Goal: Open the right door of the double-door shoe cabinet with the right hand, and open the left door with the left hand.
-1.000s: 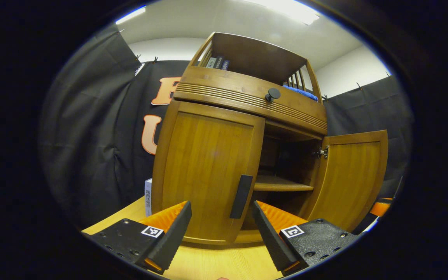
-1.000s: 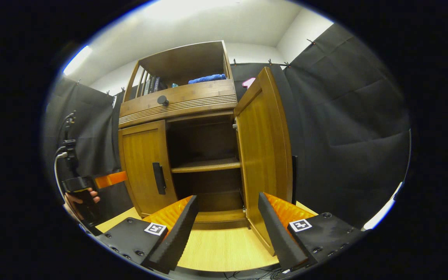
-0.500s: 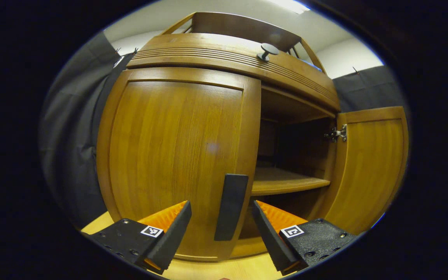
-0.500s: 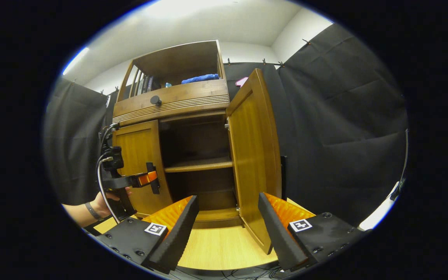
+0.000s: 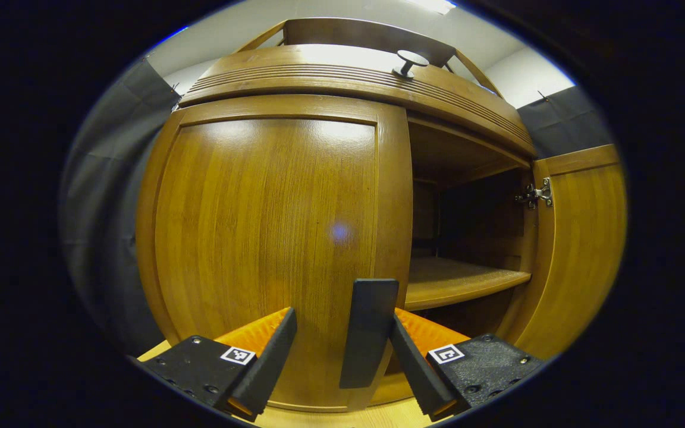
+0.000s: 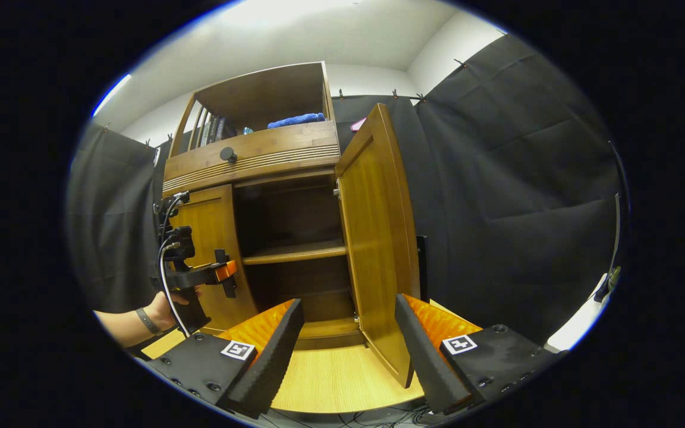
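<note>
The wooden shoe cabinet's left door [image 5: 271, 238] stands closed right in front of my left gripper [image 5: 340, 316]. Its dark vertical handle [image 5: 369, 333] sits between the open fingers, close against the right finger and apart from the left one. The right door [image 5: 580, 249] hangs swung open, baring the inner shelf [image 5: 461, 282]. In the right gripper view, my right gripper [image 6: 347, 303] is open and holds nothing, just short of the open right door [image 6: 378, 238]. A hand [image 6: 161, 312] holds the left gripper [image 6: 214, 276] at the left door [image 6: 209, 232].
The cabinet stands on a light wooden tabletop [image 6: 330, 380]. A drawer with a round knob [image 6: 228, 154] runs above the doors. Its top shelf holds a blue cloth [image 6: 295, 120] and books [image 6: 211, 128]. Black cloth walls close in on both sides.
My left gripper has moved in toward the left door until the handle lies between its fingers. The right gripper has drifted slightly; the right door stays open.
</note>
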